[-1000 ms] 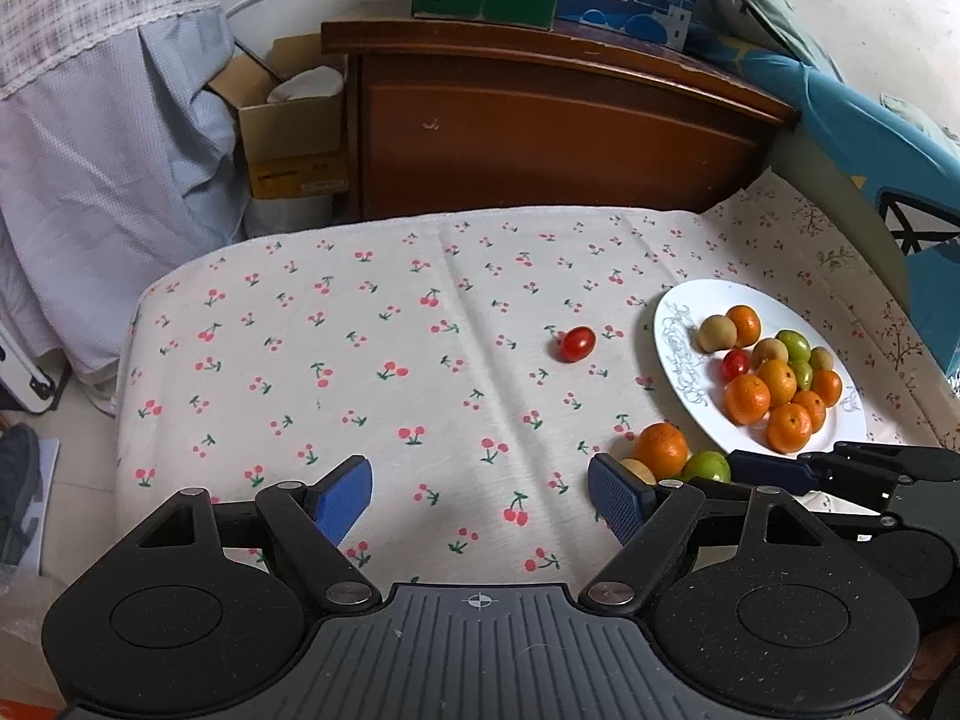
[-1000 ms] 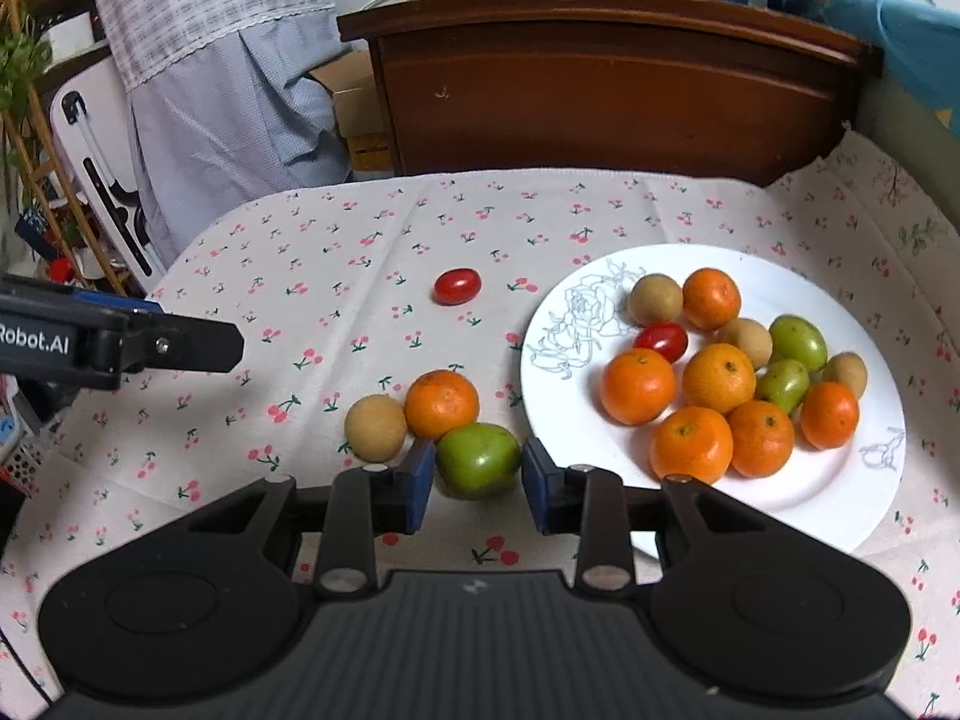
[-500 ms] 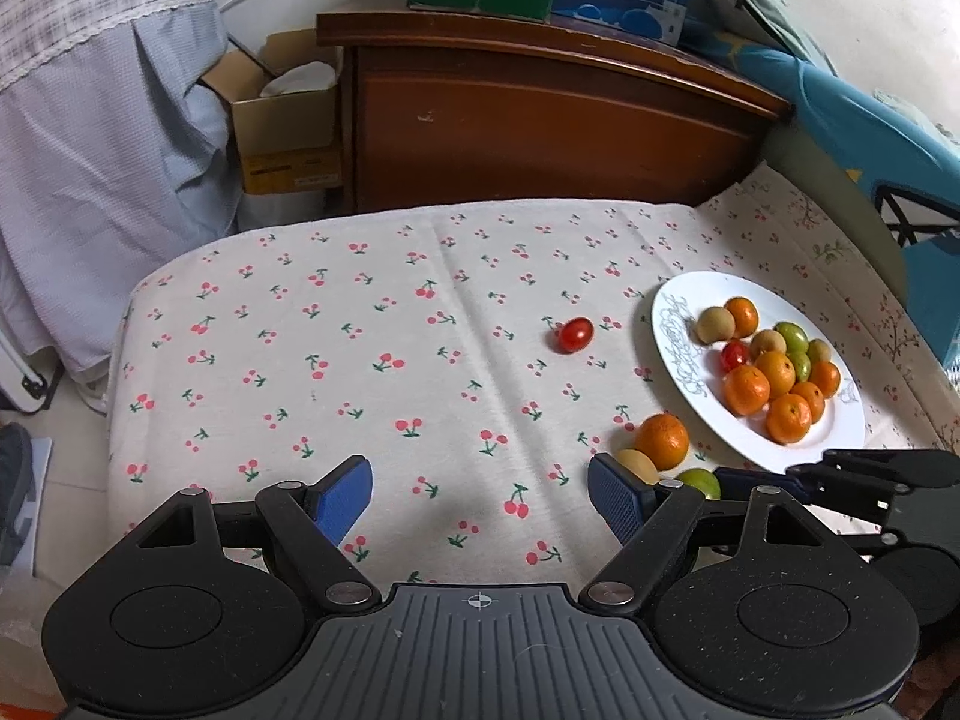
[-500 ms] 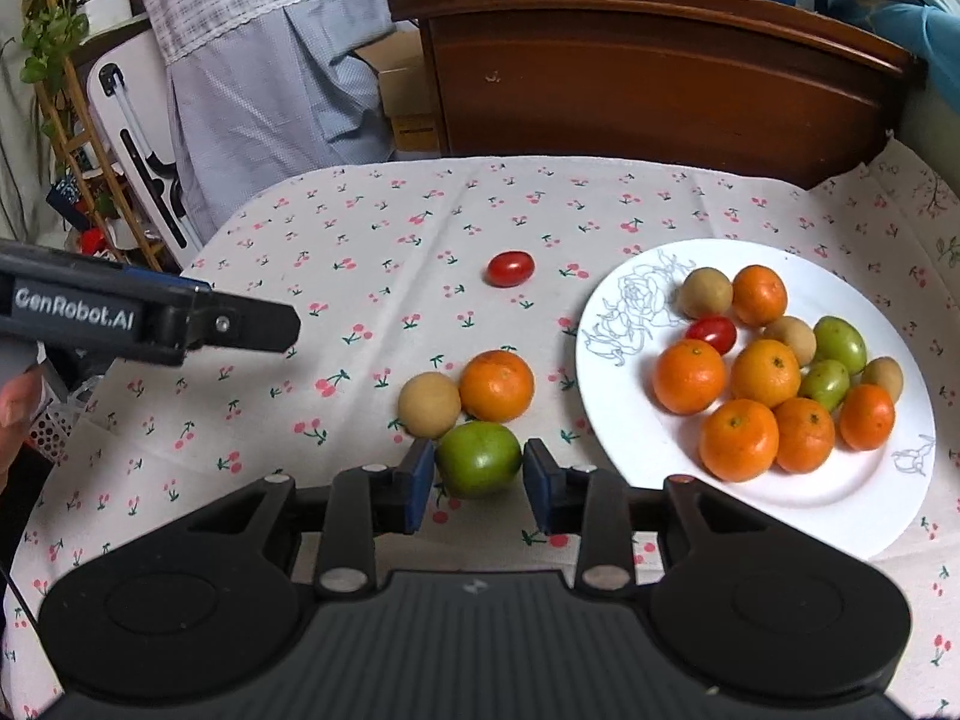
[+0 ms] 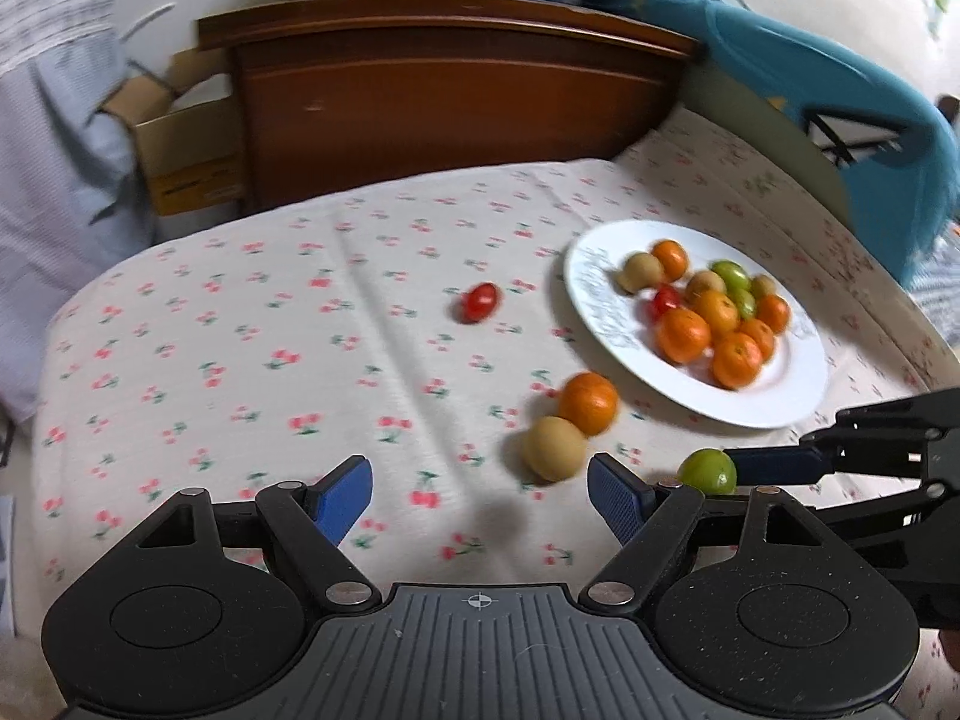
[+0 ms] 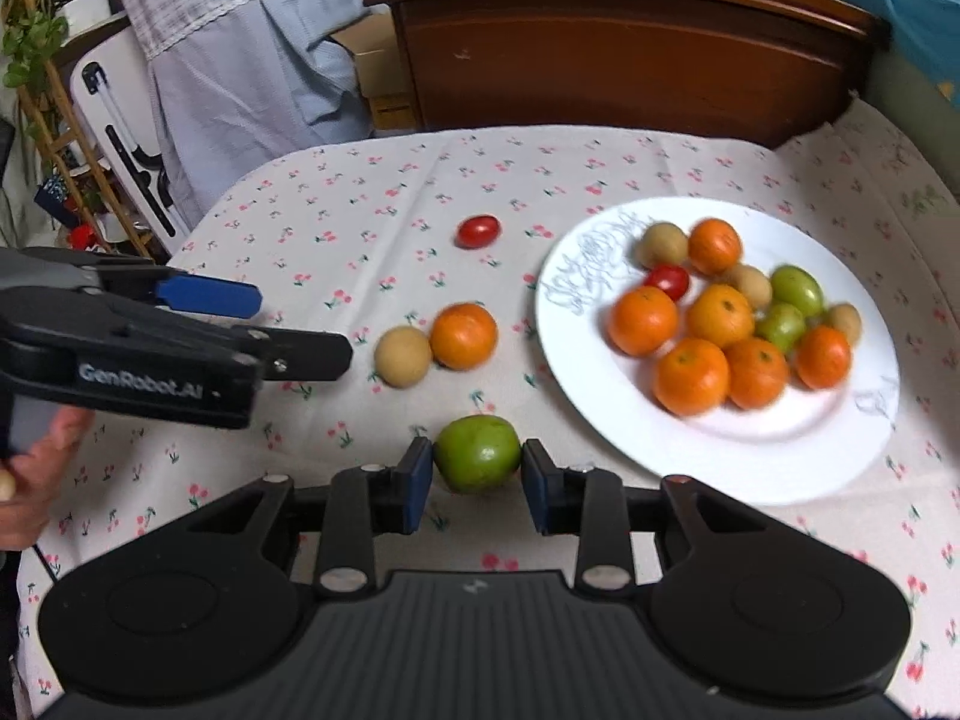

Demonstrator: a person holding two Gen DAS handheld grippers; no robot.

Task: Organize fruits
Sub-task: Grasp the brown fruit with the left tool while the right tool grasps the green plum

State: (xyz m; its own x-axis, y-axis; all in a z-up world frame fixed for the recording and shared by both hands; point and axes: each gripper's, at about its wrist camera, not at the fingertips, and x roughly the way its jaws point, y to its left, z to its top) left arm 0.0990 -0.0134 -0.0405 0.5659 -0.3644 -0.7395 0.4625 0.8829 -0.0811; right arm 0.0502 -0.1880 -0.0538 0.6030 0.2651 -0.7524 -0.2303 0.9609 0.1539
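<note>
My right gripper (image 6: 477, 471) has a green fruit (image 6: 477, 453) between its blue pads, and its jaws are closing on it; the fruit seems to hang just above the cloth, near the white plate (image 6: 780, 468). The plate holds several oranges, green, tan and red fruits. On the cloth lie a tan fruit (image 6: 403, 356), an orange (image 6: 464, 336) touching it, and a red tomato (image 6: 478, 231) farther back. My left gripper (image 5: 480, 480) is open above the cloth, its right pad (image 5: 612, 495) close to the tan fruit (image 5: 553, 447). That view is blurred.
The table wears a cherry-print cloth (image 5: 270, 360). Behind it stands a dark wooden headboard (image 6: 630, 54) with boxes on top. A cardboard box (image 5: 174, 144) and hanging fabric are at the back left, a blue cover (image 5: 840, 120) at the right. A hand (image 6: 42, 480) holds the left gripper.
The left gripper has moved forward and down toward the tan fruit and orange. The right gripper has drawn the green fruit away from those two.
</note>
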